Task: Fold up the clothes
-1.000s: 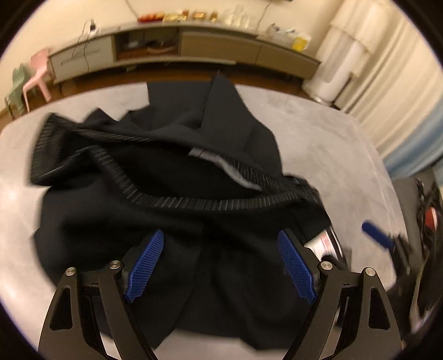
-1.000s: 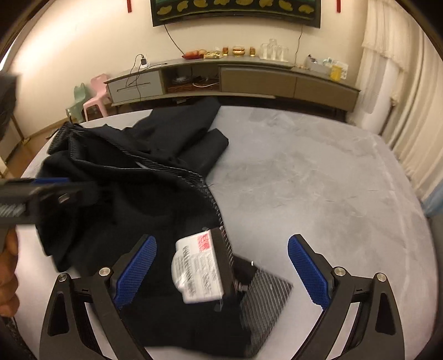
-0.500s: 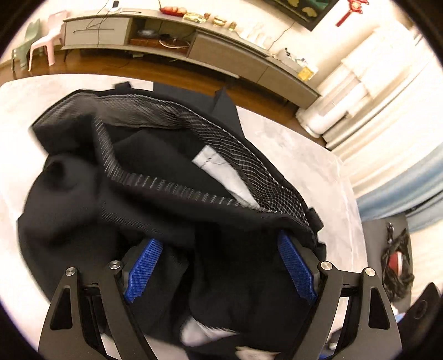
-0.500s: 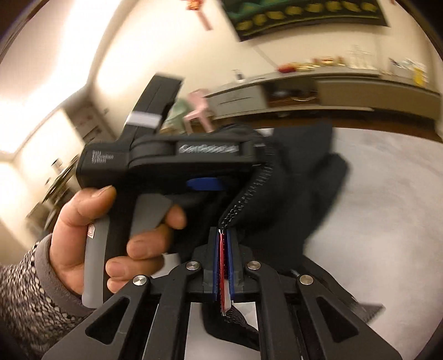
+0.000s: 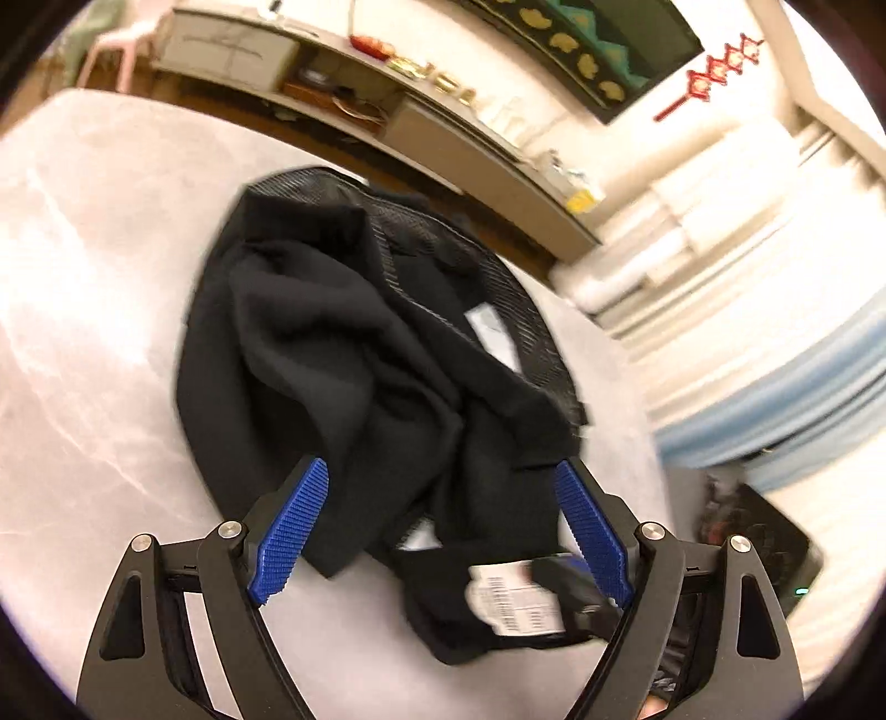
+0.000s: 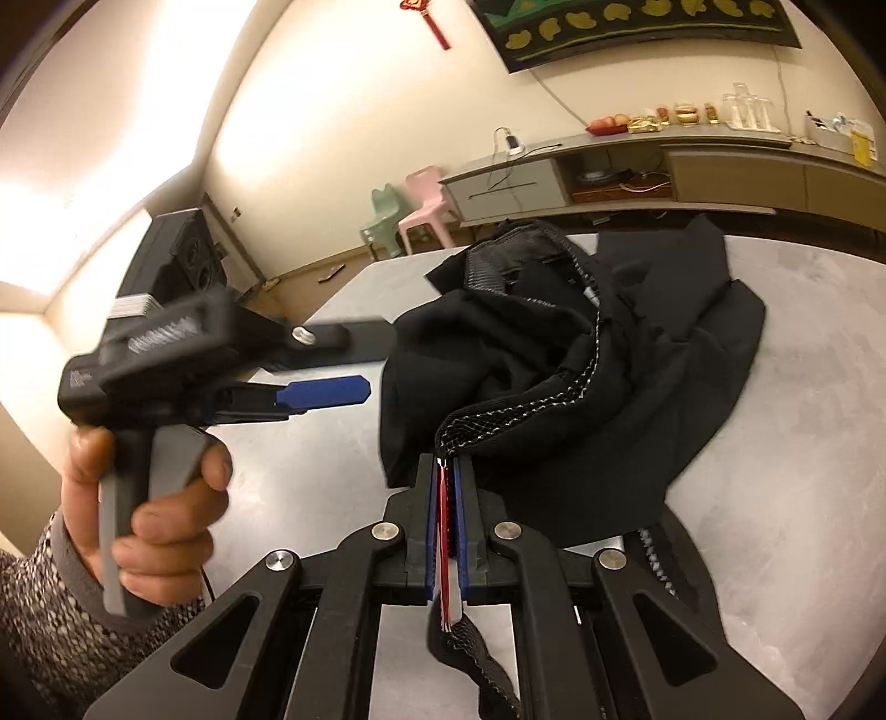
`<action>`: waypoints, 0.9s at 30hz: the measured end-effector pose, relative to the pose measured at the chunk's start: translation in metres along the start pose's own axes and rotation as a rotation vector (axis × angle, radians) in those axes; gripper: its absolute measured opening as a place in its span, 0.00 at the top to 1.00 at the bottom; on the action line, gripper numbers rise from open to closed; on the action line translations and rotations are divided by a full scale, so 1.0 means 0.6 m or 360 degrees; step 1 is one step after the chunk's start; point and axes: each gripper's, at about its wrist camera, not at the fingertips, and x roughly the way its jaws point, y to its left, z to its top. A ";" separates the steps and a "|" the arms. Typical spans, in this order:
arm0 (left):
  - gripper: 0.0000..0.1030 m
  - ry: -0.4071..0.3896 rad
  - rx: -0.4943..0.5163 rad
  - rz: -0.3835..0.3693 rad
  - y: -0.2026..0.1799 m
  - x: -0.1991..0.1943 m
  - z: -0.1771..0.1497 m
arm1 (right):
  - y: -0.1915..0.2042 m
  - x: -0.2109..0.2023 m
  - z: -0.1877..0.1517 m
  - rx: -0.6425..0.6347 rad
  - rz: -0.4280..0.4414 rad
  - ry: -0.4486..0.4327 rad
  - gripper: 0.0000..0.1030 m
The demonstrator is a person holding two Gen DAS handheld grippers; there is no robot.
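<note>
Only rightward: claw (image 6: 446, 493) on waistband (image 6: 515, 412).

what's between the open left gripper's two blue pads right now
In the left wrist view, crumpled black garment fills the gap of the left gripper, untouched by either pad. Grey table shows below it.

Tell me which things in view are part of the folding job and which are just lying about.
In the job:
- black garment, crumpled on the grey table
- right gripper, shut on its mesh-trimmed edge
- left gripper, open above the cloth

Just lying about:
- pink chair and green chair
- long cabinet with bottles and fruit
- wall hanging
</note>
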 end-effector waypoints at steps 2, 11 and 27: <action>0.16 0.0063 0.0106 0.0050 -0.027 0.020 0.001 | 0.010 0.010 -0.003 -0.0008 0.0059 0.0013 0.94; 0.89 0.0139 0.0424 0.0227 -0.094 0.078 -0.013 | 0.028 0.064 -0.015 -0.0070 0.0137 0.0099 0.93; 0.95 -0.0485 -0.0659 0.0409 0.419 -0.217 0.083 | -0.062 0.014 0.049 0.0013 -0.0463 -0.0218 0.20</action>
